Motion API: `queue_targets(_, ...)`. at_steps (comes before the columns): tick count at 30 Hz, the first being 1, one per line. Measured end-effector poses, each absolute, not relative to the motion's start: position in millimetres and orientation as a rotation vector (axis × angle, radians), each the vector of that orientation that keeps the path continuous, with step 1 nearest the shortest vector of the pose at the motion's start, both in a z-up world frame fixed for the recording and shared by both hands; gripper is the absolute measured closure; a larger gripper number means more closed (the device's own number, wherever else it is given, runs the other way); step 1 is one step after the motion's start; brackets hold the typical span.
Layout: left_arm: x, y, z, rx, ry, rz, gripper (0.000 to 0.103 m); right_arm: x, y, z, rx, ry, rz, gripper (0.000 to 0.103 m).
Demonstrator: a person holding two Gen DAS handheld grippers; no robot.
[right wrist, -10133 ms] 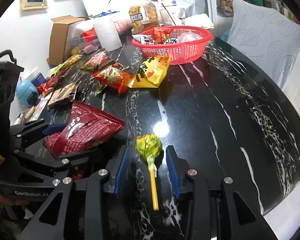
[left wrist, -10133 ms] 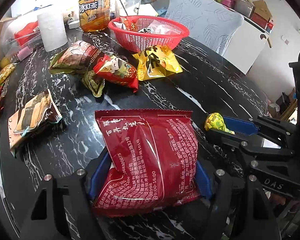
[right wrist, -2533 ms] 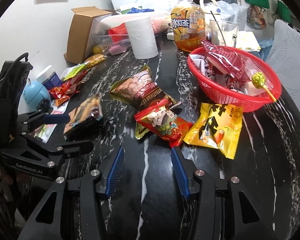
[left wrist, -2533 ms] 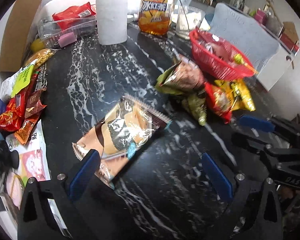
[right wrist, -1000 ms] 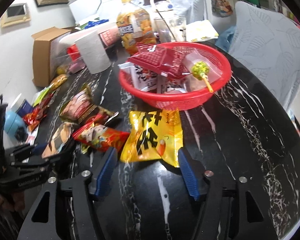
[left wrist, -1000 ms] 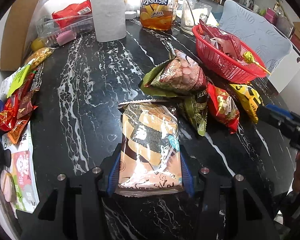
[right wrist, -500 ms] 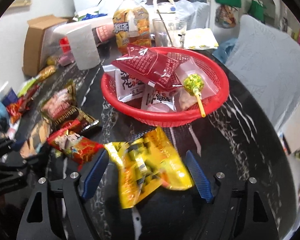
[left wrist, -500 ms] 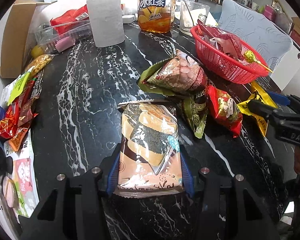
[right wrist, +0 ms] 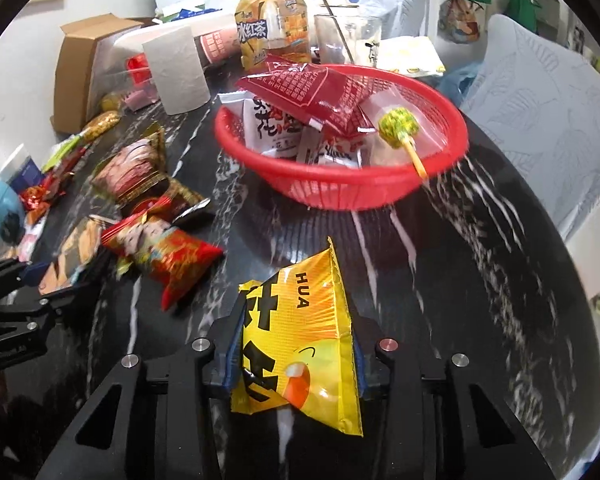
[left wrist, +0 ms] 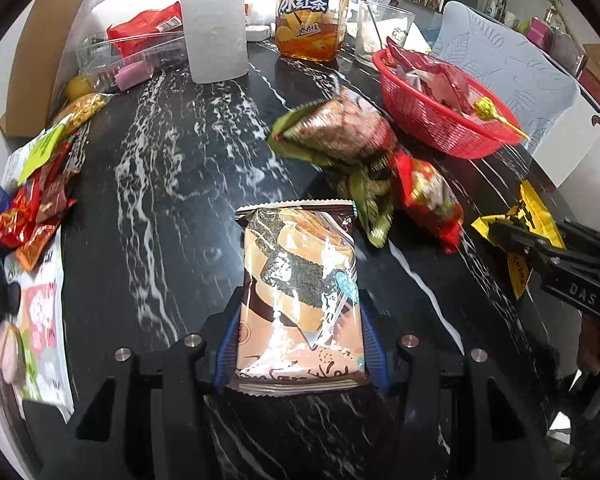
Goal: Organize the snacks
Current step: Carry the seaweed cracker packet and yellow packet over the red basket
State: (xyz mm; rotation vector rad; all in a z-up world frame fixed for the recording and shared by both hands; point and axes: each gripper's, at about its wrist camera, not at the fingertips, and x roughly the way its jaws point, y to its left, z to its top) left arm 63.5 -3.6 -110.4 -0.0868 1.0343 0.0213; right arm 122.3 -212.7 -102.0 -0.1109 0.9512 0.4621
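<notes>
My left gripper [left wrist: 300, 344] is shut on a brown seaweed-cracker packet [left wrist: 300, 280], which lies lengthwise between the blue pads above the black marble table [left wrist: 160, 220]. The jaws of my right gripper [right wrist: 296, 350] are closing, and their pads squeeze a yellow snack bag [right wrist: 300, 332] that bulges upward. Straight beyond it stands the red basket [right wrist: 340, 196], holding a dark red packet [right wrist: 316, 92], white packets and a lollipop [right wrist: 398, 126]. A red packet [right wrist: 168, 252] and a brown-green bag [right wrist: 132, 168] lie loose left of the basket.
Behind the basket stand an iced-tea bottle [right wrist: 272, 28], a glass [right wrist: 346, 36] and a paper roll [right wrist: 176, 68]. A cardboard box [right wrist: 84, 60] and a heap of small packets [left wrist: 28, 200] line the left edge. A pale chair [right wrist: 540, 92] is at the right.
The right jaws spread around the yellow bag, then closed on it, and the bag now stands up between the pads. The left gripper kept its hold on the cracker packet without moving.
</notes>
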Motion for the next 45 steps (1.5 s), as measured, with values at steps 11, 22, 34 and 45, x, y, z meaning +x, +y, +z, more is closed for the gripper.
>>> queue_targets(11, 32.9, -25.2, -107.9, -0.122, 1.047, -0.05, 0.052, 74.8, -226.7, -101.2, -0.044, 0.956, 0.512, 0.062)
queue_targets(22, 23.1, -42.9, -99.8, -0.129, 1.034, -0.082, 0.052, 59.1, -238.9, -97.7, 0.006, 0.949, 0.543, 0.062)
queue_targets(34, 26.5, -54.7, -73.0, -0.105, 0.972, -0.142, 0.052, 55.4, -236.6, -88.8, 0.057, 0.954, 0.626, 0.062)
queue_targets(45, 50.3, -61.3, -25.4, -0.026, 0.838, -0.156, 0.052, 71.5, -233.0, -45.4, 0.031, 0.841, 0.641, 0.062)
